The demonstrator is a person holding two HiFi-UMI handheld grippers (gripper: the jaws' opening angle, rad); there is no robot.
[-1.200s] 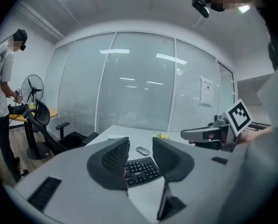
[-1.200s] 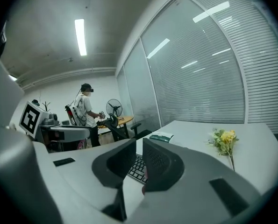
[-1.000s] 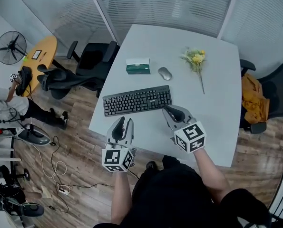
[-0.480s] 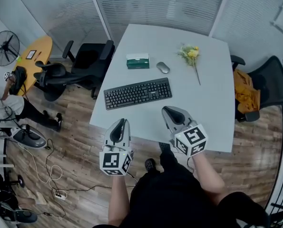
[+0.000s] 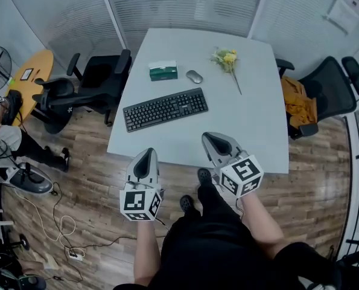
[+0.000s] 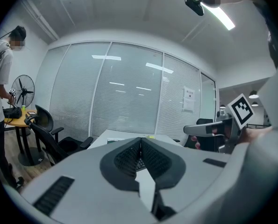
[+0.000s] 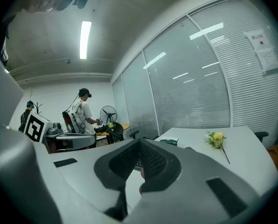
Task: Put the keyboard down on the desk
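A black keyboard (image 5: 165, 109) lies flat on the pale grey desk (image 5: 257, 119), near its left front part, touched by neither gripper. My left gripper (image 5: 146, 155) hangs shut and empty off the desk's front edge, over the wooden floor. My right gripper (image 5: 210, 139) is shut and empty too, its tips just above the desk's front edge, to the right of the keyboard. In the left gripper view the jaws (image 6: 139, 146) meet with nothing between them. The right gripper view shows its jaws (image 7: 139, 149) pressed together the same way.
Behind the keyboard are a green tissue box (image 5: 163, 70), a grey mouse (image 5: 194, 76) and a yellow flower (image 5: 226, 58). Black office chairs (image 5: 98, 80) stand left of the desk, another chair with an orange cloth (image 5: 298, 105) stands right. Cables (image 5: 58, 219) trail on the floor.
Both grippers have pulled back from the keyboard toward the desk's front edge and beyond. The left jaws have closed. The keyboard stays where it lay.
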